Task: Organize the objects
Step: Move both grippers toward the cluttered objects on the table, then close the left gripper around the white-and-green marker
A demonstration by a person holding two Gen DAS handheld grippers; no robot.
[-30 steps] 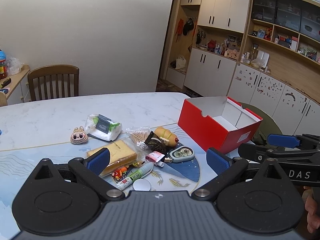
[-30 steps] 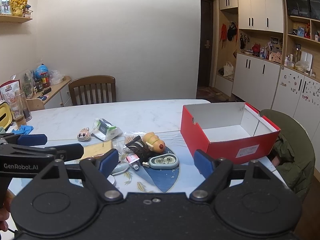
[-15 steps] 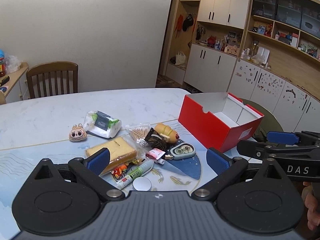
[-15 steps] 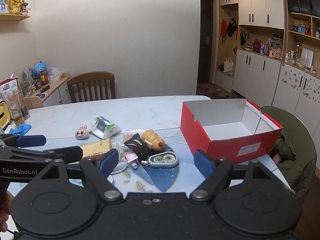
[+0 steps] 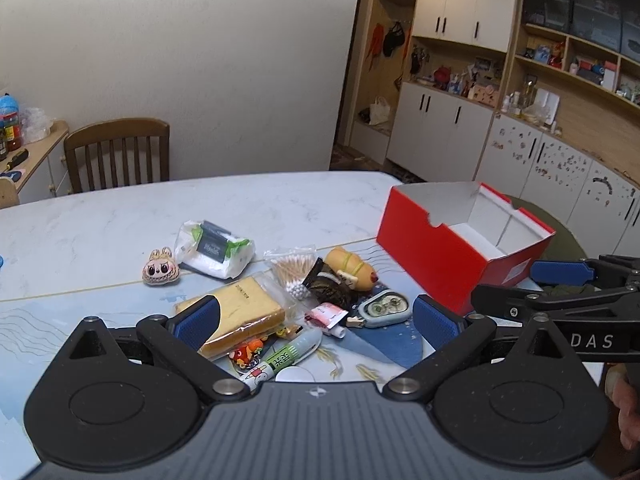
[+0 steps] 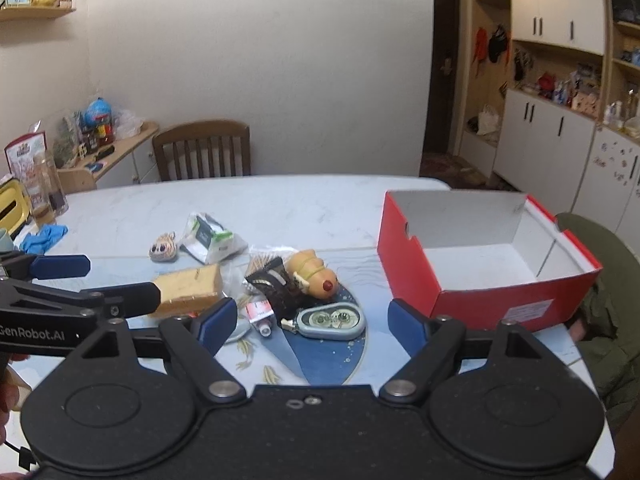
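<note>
Left wrist view: the left gripper (image 5: 314, 318) hangs above the near edge of the pale marble-patterned table (image 5: 120, 220), its blue-padded tongs spread wide with nothing between them, presumably kept apart so as to take whichever item is chosen first. Below it lies a loose heap: a yellow sponge-like block in clear wrap (image 5: 240, 314), a clear bag of cotton swabs (image 5: 290, 270), a green-and-white marker pen (image 5: 286, 356) and a grey correction-tape dispenser (image 5: 383, 309). The open red cardboard box with white interior (image 5: 436, 252) stands just right of the heap, empty, evidently the intended receptacle. Right wrist view: the right gripper (image 6: 308, 322) is likewise spread and empty, poised over the correction-tape dispenser (image 6: 331, 321); the red box (image 6: 500, 296) is near its right pad. A small plush monster face (image 6: 162, 245) and a white tissue pack (image 6: 210, 238) sit apart behind the heap. Judgement: sorting not yet begun.
</note>
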